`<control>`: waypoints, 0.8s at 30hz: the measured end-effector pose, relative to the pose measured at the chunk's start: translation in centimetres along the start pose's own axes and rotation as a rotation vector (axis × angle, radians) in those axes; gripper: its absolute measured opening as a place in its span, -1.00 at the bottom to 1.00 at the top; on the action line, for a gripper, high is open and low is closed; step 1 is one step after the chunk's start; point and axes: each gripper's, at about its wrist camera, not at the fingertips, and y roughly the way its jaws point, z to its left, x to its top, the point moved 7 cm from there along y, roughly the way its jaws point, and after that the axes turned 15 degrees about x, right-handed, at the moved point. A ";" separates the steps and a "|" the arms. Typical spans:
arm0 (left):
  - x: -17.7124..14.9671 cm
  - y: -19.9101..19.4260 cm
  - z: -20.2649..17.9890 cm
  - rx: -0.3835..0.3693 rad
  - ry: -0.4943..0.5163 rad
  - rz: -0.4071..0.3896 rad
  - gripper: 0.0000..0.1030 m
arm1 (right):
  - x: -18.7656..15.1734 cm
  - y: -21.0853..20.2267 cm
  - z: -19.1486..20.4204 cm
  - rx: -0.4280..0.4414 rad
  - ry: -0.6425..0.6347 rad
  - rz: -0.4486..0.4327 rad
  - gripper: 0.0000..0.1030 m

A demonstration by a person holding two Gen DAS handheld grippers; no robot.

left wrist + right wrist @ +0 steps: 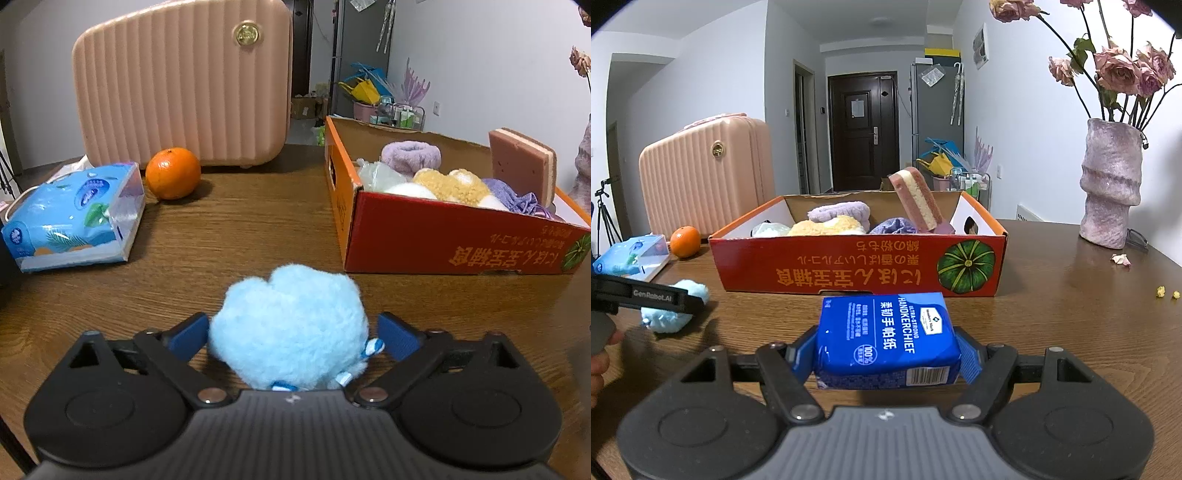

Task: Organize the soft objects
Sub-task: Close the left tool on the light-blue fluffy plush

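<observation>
A fluffy light-blue pompom (295, 332) lies on the wooden table between the fingers of my left gripper (292, 318). The jaws stand open; the left pad brushes the fluff and the right pad is just clear of it. In the right wrist view the pompom (668, 319) sits left of the box, under the left gripper's black finger (646, 295). My right gripper (886, 343) is shut on a blue handkerchief tissue pack (886, 332), held just in front of the red cardboard box (849, 273). The box (424, 240) holds several soft items and an upright pink sponge (522, 164).
A pink ribbed suitcase (184, 81) stands at the back left, with an orange (173, 172) and a blue soft tissue pack (74, 218) in front of it. A purple vase (1110, 184) of dried roses stands on the table at the right, with fallen petals nearby.
</observation>
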 end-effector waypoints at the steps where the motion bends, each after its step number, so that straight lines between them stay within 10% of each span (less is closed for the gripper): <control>1: 0.0 0.1 0.0 0.001 -0.001 0.005 0.62 | 0.0 0.0 0.0 -0.001 0.000 -0.001 0.41; 24: -0.4 -7.6 -1.4 -0.031 -0.053 -0.211 0.55 | 0.5 -0.9 0.6 0.009 -0.017 -0.048 0.41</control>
